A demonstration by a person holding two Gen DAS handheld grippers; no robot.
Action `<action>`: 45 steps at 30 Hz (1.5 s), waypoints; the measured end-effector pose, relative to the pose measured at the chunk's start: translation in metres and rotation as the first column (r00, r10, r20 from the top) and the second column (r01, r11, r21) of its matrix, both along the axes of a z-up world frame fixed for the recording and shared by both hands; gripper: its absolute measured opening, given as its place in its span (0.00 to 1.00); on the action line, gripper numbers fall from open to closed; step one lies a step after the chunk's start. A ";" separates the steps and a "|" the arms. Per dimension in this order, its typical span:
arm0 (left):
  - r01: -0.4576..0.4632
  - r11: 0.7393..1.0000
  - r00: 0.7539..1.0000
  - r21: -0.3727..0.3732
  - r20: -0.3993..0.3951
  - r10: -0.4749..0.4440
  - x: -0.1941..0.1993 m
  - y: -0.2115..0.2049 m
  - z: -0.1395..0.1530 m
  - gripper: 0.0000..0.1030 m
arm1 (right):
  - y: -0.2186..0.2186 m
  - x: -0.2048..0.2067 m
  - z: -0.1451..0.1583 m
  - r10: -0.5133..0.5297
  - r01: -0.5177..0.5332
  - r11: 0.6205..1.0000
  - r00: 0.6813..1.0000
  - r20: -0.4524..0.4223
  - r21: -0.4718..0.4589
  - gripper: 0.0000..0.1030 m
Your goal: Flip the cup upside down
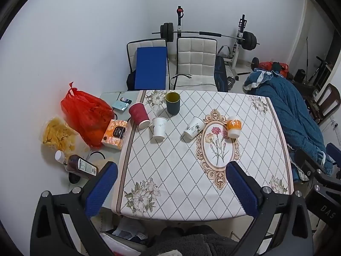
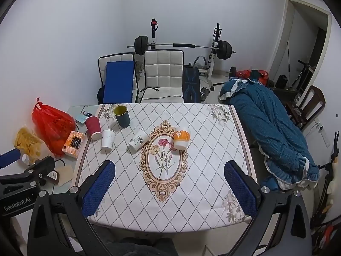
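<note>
Hovering above the near edge of the table (image 1: 213, 213), the left gripper (image 1: 170, 187) holds its blue-padded jaws spread wide with nothing between them. The right gripper (image 2: 169, 183) hangs likewise over the near edge, jaws wide and empty. Beyond them, across the tablecloth's floral medallion (image 2: 163, 160), four cups stand mouth-down in a loose row: an orange-and-white cup (image 2: 181, 140) at the medallion's far right rim, a white cup with plant print (image 2: 138, 141) tilted beside it, a plain white paper cup (image 2: 108, 139), and a red ribbed cup (image 2: 93, 127) leaning at the cloth's left border. Farther back, a dark green cup (image 2: 122, 115) with a yellow interior stands upright, mouth up. Left of the cloth sit an orange tissue box (image 1: 115, 134) and a red plastic bag (image 1: 85, 115).
</note>
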State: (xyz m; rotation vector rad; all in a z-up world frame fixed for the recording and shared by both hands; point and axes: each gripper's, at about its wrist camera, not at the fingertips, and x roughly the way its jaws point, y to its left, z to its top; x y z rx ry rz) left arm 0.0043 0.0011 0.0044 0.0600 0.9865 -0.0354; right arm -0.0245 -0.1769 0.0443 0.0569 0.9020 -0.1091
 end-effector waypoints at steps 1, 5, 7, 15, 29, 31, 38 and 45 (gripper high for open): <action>0.001 1.000 1.000 0.000 0.001 -0.001 -0.002 0.000 0.000 1.00 | 0.000 0.001 0.000 0.001 -0.001 1.000 1.000 0.000 0.002 1.00; 0.000 1.000 1.000 0.000 0.000 0.000 -0.002 0.000 0.000 1.00 | 0.005 0.006 0.005 -0.002 0.002 1.000 1.000 0.003 0.000 1.00; 0.000 1.000 1.000 -0.001 0.000 0.000 0.001 0.003 -0.001 1.00 | 0.004 0.007 0.005 -0.003 0.003 1.000 1.000 0.002 0.001 1.00; -0.002 1.000 1.000 -0.001 0.007 0.002 0.006 0.008 0.001 1.00 | 0.004 0.007 0.005 -0.002 0.002 1.000 1.000 0.000 0.003 1.00; 0.002 1.000 1.000 0.008 0.023 -0.002 0.002 0.003 0.007 1.00 | 0.001 0.008 -0.001 -0.019 0.019 0.999 1.000 -0.005 0.036 1.00; 0.001 1.000 1.000 0.009 0.024 -0.001 0.002 0.002 0.007 1.00 | 0.000 0.007 -0.001 -0.019 0.020 0.999 1.000 -0.004 0.037 1.00; 0.002 1.000 1.000 0.009 0.025 -0.002 0.002 0.002 0.008 1.00 | -0.002 0.007 -0.001 -0.019 0.019 0.999 1.000 -0.005 0.040 1.00; 0.001 1.000 1.000 0.008 0.022 -0.001 0.003 0.001 0.010 1.00 | -0.003 0.006 -0.002 -0.020 0.021 0.999 1.000 -0.004 0.041 1.00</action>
